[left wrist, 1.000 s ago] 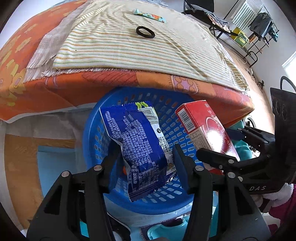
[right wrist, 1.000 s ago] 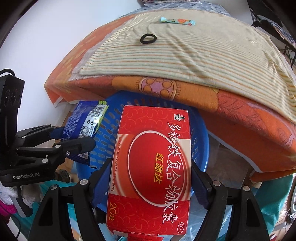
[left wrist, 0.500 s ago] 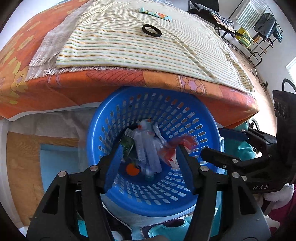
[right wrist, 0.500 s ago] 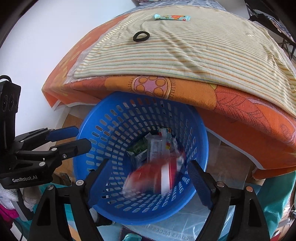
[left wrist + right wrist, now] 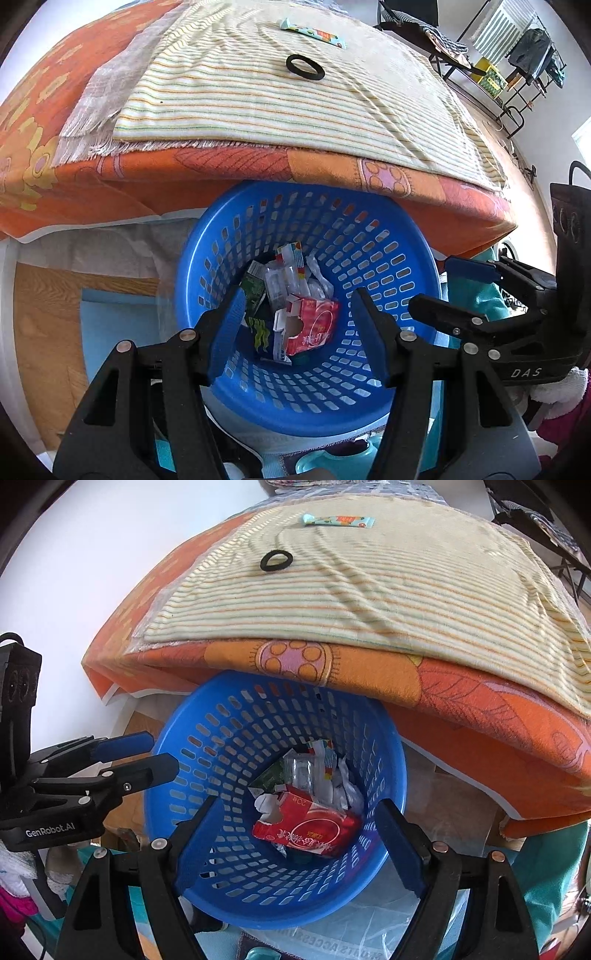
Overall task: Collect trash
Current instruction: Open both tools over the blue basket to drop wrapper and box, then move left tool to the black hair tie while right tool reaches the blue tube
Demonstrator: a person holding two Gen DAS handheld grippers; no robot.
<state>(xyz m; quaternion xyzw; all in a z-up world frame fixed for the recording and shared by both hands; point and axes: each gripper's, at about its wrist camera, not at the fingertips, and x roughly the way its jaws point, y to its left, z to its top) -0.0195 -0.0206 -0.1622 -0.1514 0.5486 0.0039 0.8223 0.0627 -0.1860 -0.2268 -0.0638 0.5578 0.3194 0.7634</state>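
A blue plastic basket (image 5: 406, 240) (image 5: 395, 746) stands on the floor under the table's edge. Inside it lies a red box (image 5: 317, 325) (image 5: 314, 827) on top of crumpled wrappers and clear plastic; a dark wrapper with yellow-green print (image 5: 260, 330) sits beside the box. My left gripper (image 5: 297, 314) (image 5: 159, 755) hangs open over the basket with nothing between its fingers. My right gripper (image 5: 295, 812) (image 5: 439, 286) hangs open over the basket too, also holding nothing. On the striped cloth lie a black ring (image 5: 304, 67) (image 5: 276, 560) and a teal wrapper (image 5: 312, 33) (image 5: 338, 520).
An orange patterned tablecloth (image 5: 92, 177) (image 5: 480, 709) overhangs the basket's far rim. Wooden floor and a light blue mat (image 5: 110, 325) lie to the left. A clothes rack (image 5: 532, 48) stands far right. Clear plastic sheeting (image 5: 369, 923) lies under the basket.
Both grippers have opened. The blue snack bag has dropped from the left one and the red box from the right one, and both now lie in the basket.
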